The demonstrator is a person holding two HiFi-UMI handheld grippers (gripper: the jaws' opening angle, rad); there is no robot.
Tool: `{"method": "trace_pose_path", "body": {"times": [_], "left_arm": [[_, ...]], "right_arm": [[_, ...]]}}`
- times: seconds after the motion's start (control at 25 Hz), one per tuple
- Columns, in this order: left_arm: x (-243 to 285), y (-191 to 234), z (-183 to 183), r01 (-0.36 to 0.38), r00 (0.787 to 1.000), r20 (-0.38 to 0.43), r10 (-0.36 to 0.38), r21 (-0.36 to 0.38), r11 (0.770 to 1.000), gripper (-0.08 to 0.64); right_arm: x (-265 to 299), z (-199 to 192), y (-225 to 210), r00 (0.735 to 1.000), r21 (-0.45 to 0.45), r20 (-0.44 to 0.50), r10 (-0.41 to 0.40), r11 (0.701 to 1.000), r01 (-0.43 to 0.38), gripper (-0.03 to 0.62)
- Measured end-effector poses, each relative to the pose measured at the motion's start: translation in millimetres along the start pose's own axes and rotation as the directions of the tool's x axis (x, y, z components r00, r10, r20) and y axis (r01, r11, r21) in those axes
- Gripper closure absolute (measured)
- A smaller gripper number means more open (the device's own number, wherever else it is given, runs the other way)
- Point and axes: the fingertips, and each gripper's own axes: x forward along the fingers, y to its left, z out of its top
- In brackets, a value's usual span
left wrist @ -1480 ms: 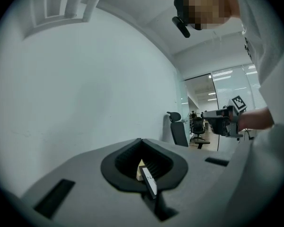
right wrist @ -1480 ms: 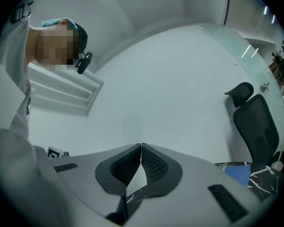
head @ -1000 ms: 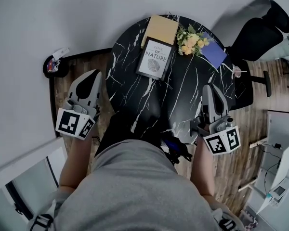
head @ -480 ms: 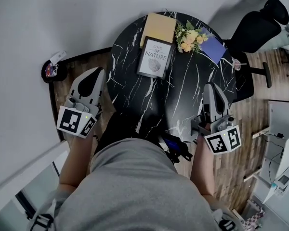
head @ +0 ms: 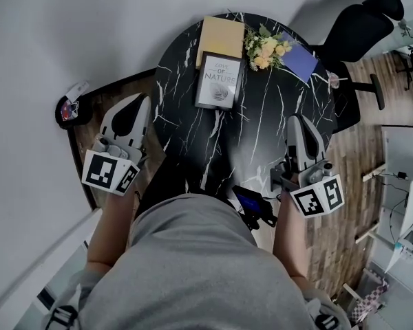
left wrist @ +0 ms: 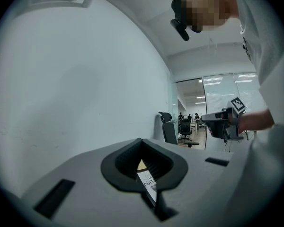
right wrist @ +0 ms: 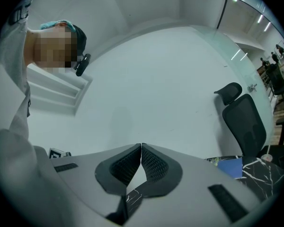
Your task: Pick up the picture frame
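The picture frame, black-edged with a white leaf print, lies flat on the far half of the round black marble table. My left gripper hovers off the table's left edge, shut and holding nothing. Through the gap behind its tips, a sliver of the picture frame shows in the left gripper view. My right gripper is over the table's near right part, also shut and empty, with its tips meeting. Both grippers are well short of the frame.
Beyond the frame lie a tan book, a bunch of yellow flowers and a blue notebook. A black office chair stands to the right of the table. A small dark stand sits on the wooden floor at left.
My left gripper has edged a little nearer the table's left rim. The right gripper has hardly moved. Both stay shut, and the table sits slightly higher in the head view.
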Motion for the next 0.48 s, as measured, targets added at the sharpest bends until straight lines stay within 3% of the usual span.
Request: {"method": "trace_pose_path", "body": {"times": [0.48], "left_arm": [[10.5, 11.1, -2.0, 0.032, 0.999, 0.028, -0.031, -0.016, 0.999, 0.554]], "right_arm": [[7.6, 2.5, 1.8, 0.999, -0.026, 0.007, -0.039, 0.999, 0.039, 0.566]]}}
